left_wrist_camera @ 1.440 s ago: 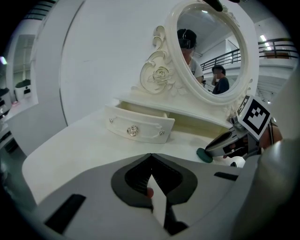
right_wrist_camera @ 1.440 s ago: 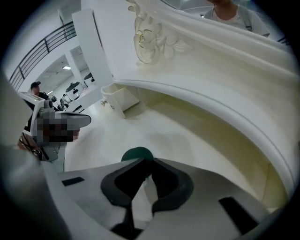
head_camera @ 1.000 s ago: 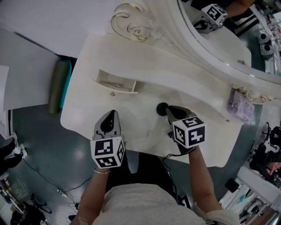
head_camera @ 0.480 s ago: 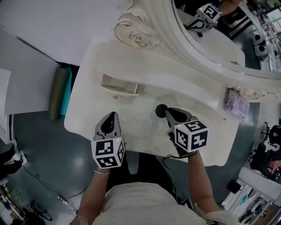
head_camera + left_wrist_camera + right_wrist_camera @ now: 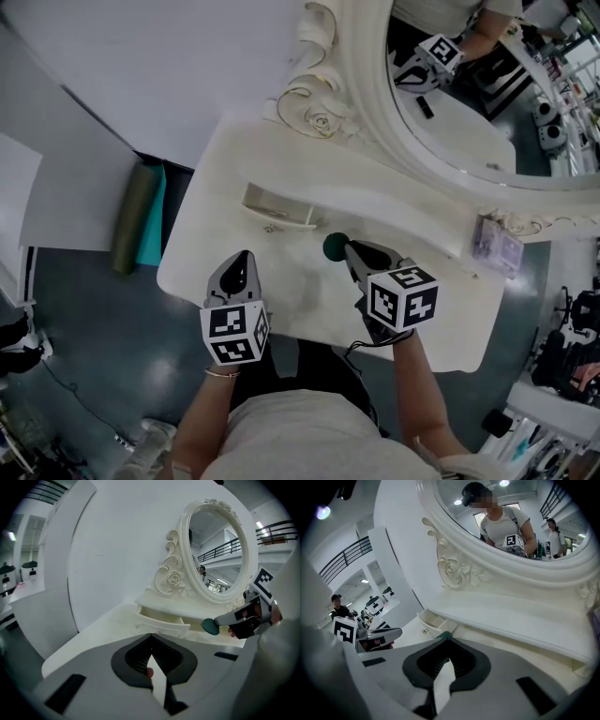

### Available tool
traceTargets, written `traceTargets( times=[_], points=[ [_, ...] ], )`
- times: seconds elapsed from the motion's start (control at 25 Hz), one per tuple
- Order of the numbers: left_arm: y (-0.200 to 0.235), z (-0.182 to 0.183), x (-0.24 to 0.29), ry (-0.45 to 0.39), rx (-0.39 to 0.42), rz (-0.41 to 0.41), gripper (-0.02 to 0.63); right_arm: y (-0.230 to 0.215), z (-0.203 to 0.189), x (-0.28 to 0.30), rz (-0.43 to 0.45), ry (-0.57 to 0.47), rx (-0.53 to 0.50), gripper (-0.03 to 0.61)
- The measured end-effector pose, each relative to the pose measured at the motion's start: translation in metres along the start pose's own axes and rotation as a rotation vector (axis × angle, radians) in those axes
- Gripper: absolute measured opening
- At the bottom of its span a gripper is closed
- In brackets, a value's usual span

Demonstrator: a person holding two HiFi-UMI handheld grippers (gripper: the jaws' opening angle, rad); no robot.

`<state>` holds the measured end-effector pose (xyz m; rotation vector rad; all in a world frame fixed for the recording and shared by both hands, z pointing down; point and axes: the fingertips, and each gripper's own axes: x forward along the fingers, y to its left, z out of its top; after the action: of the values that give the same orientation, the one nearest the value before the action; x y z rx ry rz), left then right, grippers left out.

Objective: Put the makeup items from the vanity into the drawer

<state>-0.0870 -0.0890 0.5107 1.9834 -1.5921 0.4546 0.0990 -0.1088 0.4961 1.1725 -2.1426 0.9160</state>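
Head view: right gripper (image 5: 349, 253) pinches teal sponge (image 5: 334, 247); open drawer (image 5: 278, 208) lies just beyond, to its left. Left gripper (image 5: 242, 260) pressed together, empty.
Left gripper view: sponge right of drawer.
Right gripper view: drawer ahead-left of sponge.

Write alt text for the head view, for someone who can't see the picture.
Seen from above, the right gripper pinches a dark green makeup sponge over a white vanity, close to its small open drawer. The left gripper is beside it, shut and empty. An ornate oval mirror stands at the vanity's back.
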Motion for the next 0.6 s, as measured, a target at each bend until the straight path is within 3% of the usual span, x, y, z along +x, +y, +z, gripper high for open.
traceTargets(
  times=[0.28, 0.6],
  points=[
    [0.023, 0.017, -0.005, -0.027, -0.007, 0.019, 0.008, 0.035, 0.029, 0.023, 0.036, -0.028, -0.002, 0.026],
    [0.047, 0.027, 0.005, -0.02, -0.013, 0.037, 0.008, 0.046, 0.042, 0.056, 0.038, -0.005, 0.038, 0.026]
  ],
)
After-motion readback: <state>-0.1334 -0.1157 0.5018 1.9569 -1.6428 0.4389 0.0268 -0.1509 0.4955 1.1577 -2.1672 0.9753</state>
